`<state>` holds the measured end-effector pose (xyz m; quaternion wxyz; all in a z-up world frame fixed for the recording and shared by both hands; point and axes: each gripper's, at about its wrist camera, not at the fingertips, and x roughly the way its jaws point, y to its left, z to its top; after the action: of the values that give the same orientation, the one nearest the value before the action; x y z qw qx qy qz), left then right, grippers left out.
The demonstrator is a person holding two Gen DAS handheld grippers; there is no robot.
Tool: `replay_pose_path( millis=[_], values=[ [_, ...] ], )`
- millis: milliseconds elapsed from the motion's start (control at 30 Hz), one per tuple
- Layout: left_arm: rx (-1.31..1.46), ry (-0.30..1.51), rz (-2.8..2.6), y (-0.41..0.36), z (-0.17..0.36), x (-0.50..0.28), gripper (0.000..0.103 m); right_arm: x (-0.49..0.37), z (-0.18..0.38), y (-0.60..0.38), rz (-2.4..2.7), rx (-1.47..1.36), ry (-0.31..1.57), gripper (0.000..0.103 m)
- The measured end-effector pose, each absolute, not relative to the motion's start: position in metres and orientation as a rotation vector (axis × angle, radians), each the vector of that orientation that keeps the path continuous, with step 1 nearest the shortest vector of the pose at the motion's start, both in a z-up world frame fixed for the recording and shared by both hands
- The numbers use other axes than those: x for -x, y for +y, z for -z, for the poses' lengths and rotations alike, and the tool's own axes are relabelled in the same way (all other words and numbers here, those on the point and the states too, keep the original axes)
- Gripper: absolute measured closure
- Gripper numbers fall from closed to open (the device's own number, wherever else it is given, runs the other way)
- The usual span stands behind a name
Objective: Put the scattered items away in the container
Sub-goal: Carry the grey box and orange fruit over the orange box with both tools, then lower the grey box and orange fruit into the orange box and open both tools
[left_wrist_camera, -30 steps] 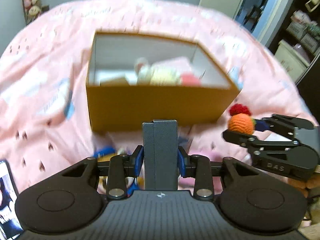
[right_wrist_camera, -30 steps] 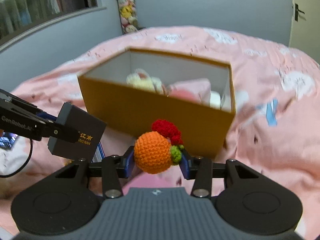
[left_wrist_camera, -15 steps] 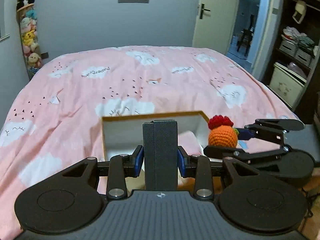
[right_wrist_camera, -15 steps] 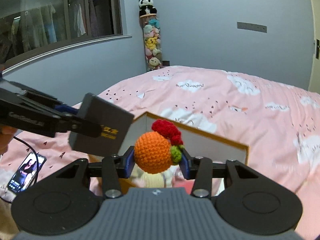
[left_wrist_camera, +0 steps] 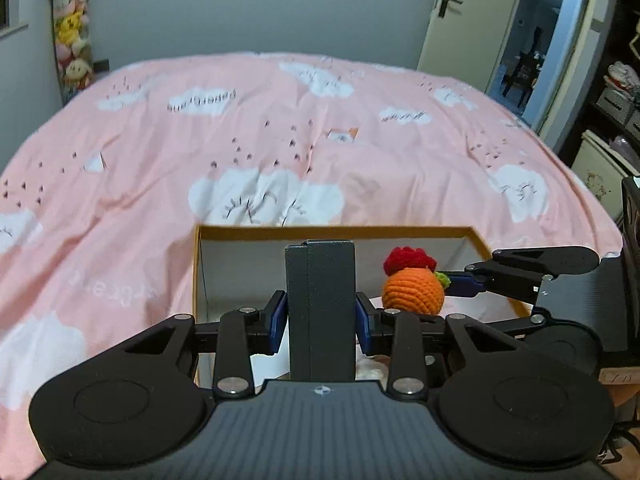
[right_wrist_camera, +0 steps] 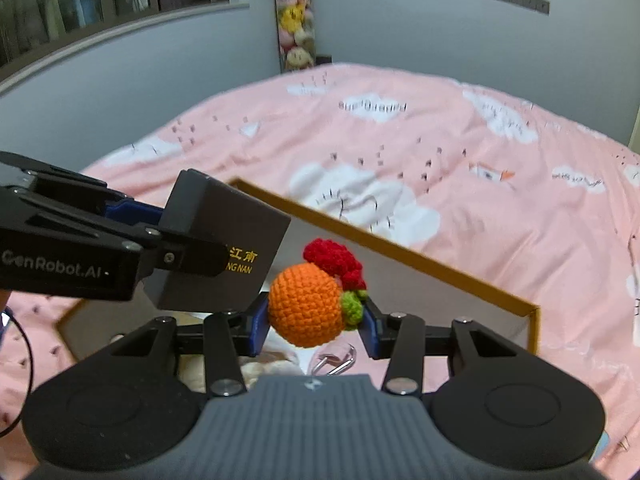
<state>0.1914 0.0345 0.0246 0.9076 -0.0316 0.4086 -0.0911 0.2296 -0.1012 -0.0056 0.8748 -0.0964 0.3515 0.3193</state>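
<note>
Pink cloud-print bedding [left_wrist_camera: 280, 128] fills the background, and on it an open cardboard box [left_wrist_camera: 336, 230] with a mustard rim is seen — the landmark for everything else. Above the box's left half, the left gripper [left_wrist_camera: 321, 316] is clamped on a dark grey case [left_wrist_camera: 320, 304], held upright between the blue pads. Above the right half, the right gripper [right_wrist_camera: 314, 322] is closed on an orange crocheted toy [right_wrist_camera: 306, 308] with a red tuft. Both items appear to be inside the rim line, though how high they hang above the box floor cannot be judged from these views. Soft things and what may be a clear plastic piece [right_wrist_camera: 334, 358] are glimpsed inside the box. For a clean release, each item should be lowered well below the rim first, the case kept clear of the toy, and the jaws opened only once both are over free space — not over the box wall.
</note>
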Motion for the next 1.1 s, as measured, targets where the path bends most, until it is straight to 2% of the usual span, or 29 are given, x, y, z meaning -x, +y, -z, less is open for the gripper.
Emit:
replay_pose_path(
  millis=[500, 1100],
  values=[
    [0.094, 0.987, 0.151, 0.036, 0.018, -0.232, 0.063, -0.264, 0.052, -0.075, -0.676, 0.270, 0.885, 0.055],
    [0.111, 1.068, 0.155, 0.034, 0.030, -0.241, 0.063, -0.266, 0.055, -0.074, -0.688, 0.250, 0.937, 0.050]
  ],
)
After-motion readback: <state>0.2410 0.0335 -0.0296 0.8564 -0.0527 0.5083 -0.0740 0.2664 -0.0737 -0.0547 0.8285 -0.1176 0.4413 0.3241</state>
